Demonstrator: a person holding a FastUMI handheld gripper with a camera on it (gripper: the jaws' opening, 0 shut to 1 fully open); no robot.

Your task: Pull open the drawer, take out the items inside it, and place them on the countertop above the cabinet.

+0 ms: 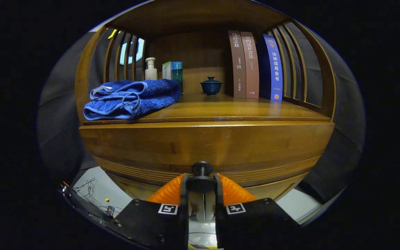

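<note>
A wooden cabinet faces me, its drawer front (207,146) a wide curved panel below the countertop (234,109). A dark round knob (202,168) sticks out of the drawer's lower middle. My gripper (201,184) is shut on the knob, one finger pressing each side of its dark disc. The drawer looks closed, so its contents are hidden. On the countertop's left end lies a folded blue towel (132,98).
Behind the towel stand a white pump bottle (150,69) and a teal box (176,72). A small blue lidded cup (211,86) sits mid-shelf, with three upright books (255,66) to its right. Slatted wooden sides close both ends. Loose wires (89,194) lie on the floor, lower left.
</note>
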